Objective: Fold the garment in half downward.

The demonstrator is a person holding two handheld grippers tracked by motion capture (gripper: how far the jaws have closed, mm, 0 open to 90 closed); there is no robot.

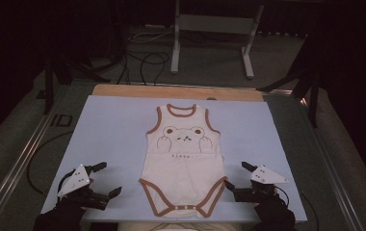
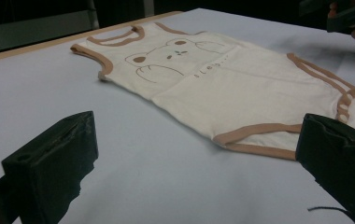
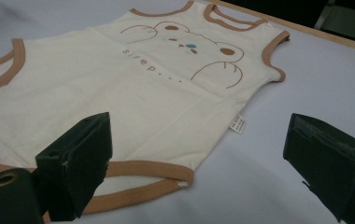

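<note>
Item: one sleeveless infant bodysuit (image 1: 183, 161), cream with brown binding at neck, armholes and leg openings, bear print and small lettering on the chest. Position: laid flat and face up at the middle of the pale blue surface (image 1: 113, 130), neck toward the far edge, snap crotch toward the person's side; spread smooth, apparently so that both lower corners lie within easy reach for a fold or lift. A small white care label (image 3: 237, 124) juts from the side seam onto the surface. Left tongs (image 1: 101, 179): resting low near the front left corner of the surface, well apart from the garment, jaws spread wide with nothing between them; in the left gripper view the jaws frame the nearer leg opening (image 2: 259, 137), which suggests they are lined up toward that hem. Right tongs (image 1: 239, 176): just beside the garment's other leg opening, jaws likewise released and empty; in the right gripper view one jaw stands over the brown hem band (image 3: 143, 179) while the other stands over bare surface, so the cloth edge lies partly between them, though no pad can be seen to press on it. Judgement: the symmetrical stance, one tool to each lower corner, fits a two-handed grasp of the bottom hem, with the right side nearer to contact than the left. Surroundings: wooden strip (image 1: 176, 90) along the far edge, cables and a metal stand (image 1: 212, 29) on the floor beyond.
</note>
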